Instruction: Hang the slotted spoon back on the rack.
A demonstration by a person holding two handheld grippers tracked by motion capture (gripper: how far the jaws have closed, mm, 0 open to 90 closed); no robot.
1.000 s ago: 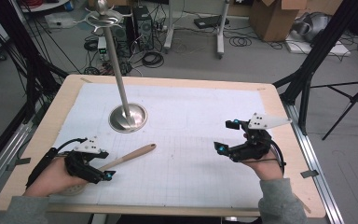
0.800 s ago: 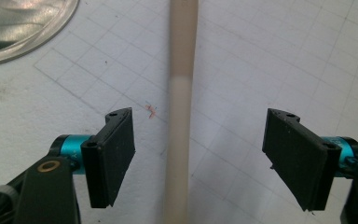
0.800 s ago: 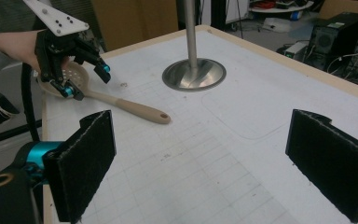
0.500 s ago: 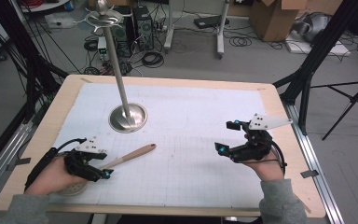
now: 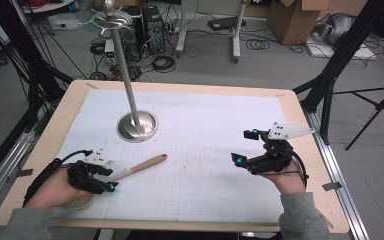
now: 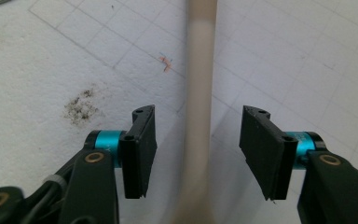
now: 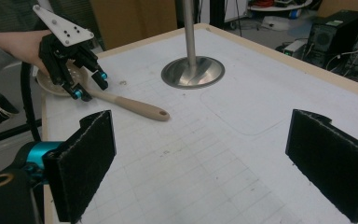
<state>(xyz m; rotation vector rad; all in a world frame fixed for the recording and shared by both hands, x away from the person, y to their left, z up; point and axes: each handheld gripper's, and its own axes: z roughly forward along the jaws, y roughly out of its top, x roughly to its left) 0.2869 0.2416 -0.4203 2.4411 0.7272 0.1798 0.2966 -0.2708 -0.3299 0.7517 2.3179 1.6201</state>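
High view: the table (image 5: 45,145), a pale wooden board covered by a white gridded mat (image 5: 205,150), takes up most of the scene, with cables, computer cases and cardboard boxes on the floor beyond it. A tall metal stand (image 5: 130,95) rises from a round polished base (image 5: 137,126) on the left half of the mat, well apart from both hands.

The wooden spoon (image 5: 137,168) lies on the mat near the front left, its handle pointing up and right toward the middle and its perforated round bowl (image 7: 56,81) at the table's left edge, partly under the left hand. Nothing lies between the spoon and the stand's base, and the mat around the handle is bare apart from a dark smudge (image 6: 81,108) and a small orange mark.

The left gripper (image 5: 102,179) straddles the handle close to the bowl. In the left gripper view the handle (image 6: 199,107) runs straight up between the two black pads, with a gap on each side; the jaws have just been closing but do not press on it yet.

The right gripper (image 5: 245,147) hovers over the mat's right half, well away from the spoon, its jaws spread wide around nothing.
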